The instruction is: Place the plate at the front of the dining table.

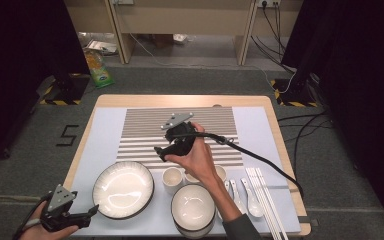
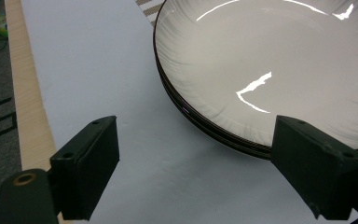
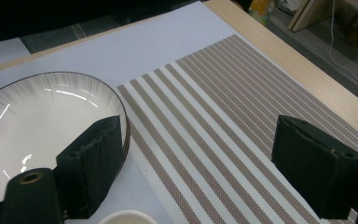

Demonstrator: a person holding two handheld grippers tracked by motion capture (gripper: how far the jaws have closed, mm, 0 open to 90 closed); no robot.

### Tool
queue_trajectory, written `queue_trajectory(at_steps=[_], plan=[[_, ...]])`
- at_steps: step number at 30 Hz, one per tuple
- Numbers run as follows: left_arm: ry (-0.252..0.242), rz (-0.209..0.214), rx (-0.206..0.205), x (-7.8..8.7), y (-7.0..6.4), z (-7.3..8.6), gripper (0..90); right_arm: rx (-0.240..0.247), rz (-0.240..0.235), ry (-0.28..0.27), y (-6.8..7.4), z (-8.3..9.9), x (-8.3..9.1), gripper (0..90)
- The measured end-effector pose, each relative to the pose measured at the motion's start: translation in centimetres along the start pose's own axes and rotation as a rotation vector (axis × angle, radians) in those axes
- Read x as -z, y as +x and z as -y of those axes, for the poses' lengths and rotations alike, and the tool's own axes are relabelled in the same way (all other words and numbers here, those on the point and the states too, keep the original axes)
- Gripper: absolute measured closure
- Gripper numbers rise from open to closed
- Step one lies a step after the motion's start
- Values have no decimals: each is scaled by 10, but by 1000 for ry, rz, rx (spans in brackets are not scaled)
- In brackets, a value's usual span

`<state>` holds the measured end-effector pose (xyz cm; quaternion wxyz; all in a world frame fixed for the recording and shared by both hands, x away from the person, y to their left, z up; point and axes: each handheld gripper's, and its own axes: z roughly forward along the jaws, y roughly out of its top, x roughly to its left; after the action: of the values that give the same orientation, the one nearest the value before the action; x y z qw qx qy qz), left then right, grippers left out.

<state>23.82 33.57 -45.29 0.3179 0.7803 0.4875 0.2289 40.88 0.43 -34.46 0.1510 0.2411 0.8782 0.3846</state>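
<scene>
Left gripper point(image 1: 82, 214) low at the near left corner of the table point(image 1: 275, 125), jaws spread wide and holding nothing, aimed at the plates point(image 1: 123, 189). In the left gripper view, gripper point(image 2: 193, 168) open wide over the pale sheet point(image 2: 88, 70), right jaw just in front of the rim of the plates point(image 2: 279, 70); 2 rims stacked there, dark-edged, white inside with grey streaks. No contact to be made out between jaw and rim.

Right gripper point(image 1: 167, 152) held by a hand point(image 1: 197, 157) above the near edge of the striped mat point(image 1: 145, 130), well apart from the left one. In the right gripper view, gripper point(image 3: 196, 168) also wide and empty, hanging over the mat point(image 3: 223, 126), with the plates point(image 3: 37, 121) behind the left jaw and a cup rim point(image 3: 126, 218) at the bottom edge.

On the near half of the table: plates at left, a cup point(image 1: 172, 179) just right of them, a bowl point(image 1: 193, 207) in front of the cup, then 2 spoons point(image 1: 252, 202) and white chopsticks point(image 1: 267, 200) toward the right edge.

Readable writing: a dark mark like the numeral 5 point(image 1: 67, 135) taped on the floor left of the table, seen again in the left gripper view point(image 2: 2, 116). A green packet point(image 1: 96, 67) on the floor beyond, its print too small to read.
</scene>
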Motion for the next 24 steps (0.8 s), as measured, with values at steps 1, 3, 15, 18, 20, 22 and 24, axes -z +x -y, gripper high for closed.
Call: queue_trajectory(at_steps=[1,3,15,18,20,22,24], plan=[[2,10,0,-2,-1,0,146,13,-1,9,2,-1,-2,173],[-1,20,1,-2,-3,0,114,9,-20,12,3,-1,-6,187],[6,-8,-4,-3,-5,-2,88,9,-56,67,3,2,-26,226],[6,-20,-13,-3,-7,-3,82,7,-66,72,4,2,-29,234],[10,-27,-11,-4,-8,-4,71,-4,-80,74,5,2,-32,242],[7,-29,-6,-5,-8,-3,65,-11,-90,80,5,2,-34,251],[10,-36,-8,-5,-8,-4,53,-20,-105,86,5,3,-37,259]])
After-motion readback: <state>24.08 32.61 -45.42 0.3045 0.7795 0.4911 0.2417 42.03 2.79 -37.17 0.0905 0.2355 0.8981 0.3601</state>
